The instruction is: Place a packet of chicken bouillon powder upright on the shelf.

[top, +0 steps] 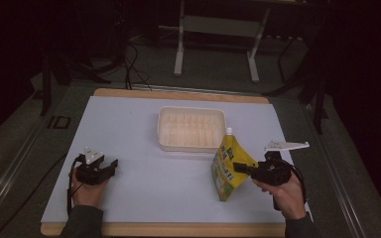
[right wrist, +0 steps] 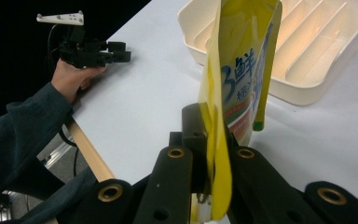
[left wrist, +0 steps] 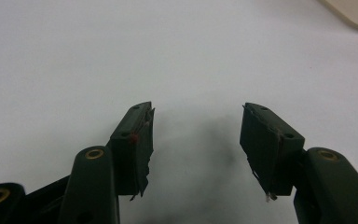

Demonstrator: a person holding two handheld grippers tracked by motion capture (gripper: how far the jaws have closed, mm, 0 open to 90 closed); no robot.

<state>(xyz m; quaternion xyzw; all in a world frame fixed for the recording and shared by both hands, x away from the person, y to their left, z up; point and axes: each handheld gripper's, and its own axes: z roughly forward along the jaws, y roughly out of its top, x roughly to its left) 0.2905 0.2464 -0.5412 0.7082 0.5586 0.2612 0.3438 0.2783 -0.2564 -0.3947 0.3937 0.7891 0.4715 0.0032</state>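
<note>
Partly hiding the pouch's (right wrist: 242, 79) lower edge, the right tool (right wrist: 213, 154) clamps it; left tool (left wrist: 196, 140) gapes.

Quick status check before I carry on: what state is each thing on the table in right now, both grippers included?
Yellow pouch: held upright by its edge, spout on top, bottom on the table.
Right gripper: jaws shut on the pouch's edge.
Left gripper: jaws open, nothing between them, resting low over the table.
Cream tray: empty, upright, lying behind the pouch, apart from it.
</note>
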